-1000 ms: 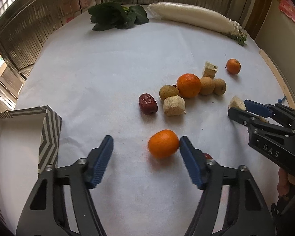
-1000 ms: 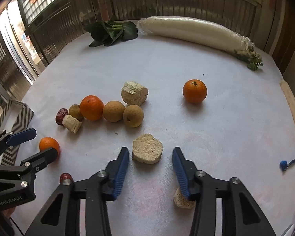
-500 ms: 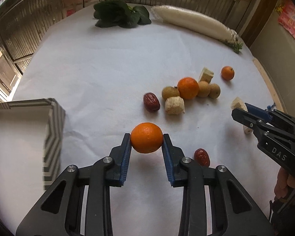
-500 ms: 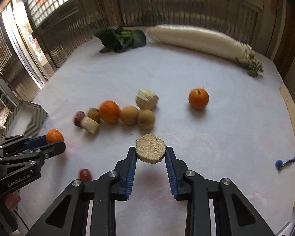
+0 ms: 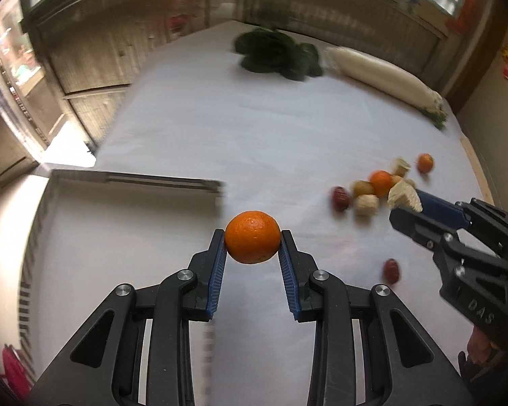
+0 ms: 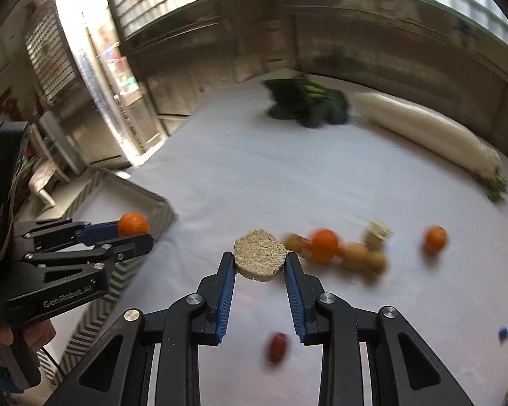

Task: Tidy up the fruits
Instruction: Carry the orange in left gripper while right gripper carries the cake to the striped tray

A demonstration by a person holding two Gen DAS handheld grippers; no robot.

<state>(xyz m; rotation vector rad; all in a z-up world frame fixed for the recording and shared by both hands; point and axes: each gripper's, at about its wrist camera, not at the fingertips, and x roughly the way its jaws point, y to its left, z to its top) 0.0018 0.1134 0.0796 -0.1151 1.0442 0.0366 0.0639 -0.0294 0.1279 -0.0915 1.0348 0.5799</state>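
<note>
While both tongs grip:
Left gripper: clenched on orange, beside box.
Right gripper: clenched on beige chunk.
Beyond box: fruit cluster on white cloth.

The orange mandarin sits between blue pads of the black left gripper, the beige chunk between blue pads, and the box has black-and-white stripes.

Dimpled, faintly glossy orange-skinned mandarin sits between ribbed blue plastic fingers; a rough, porous beige chunk looks matt; white cloth-covered surface appears smooth.
</note>
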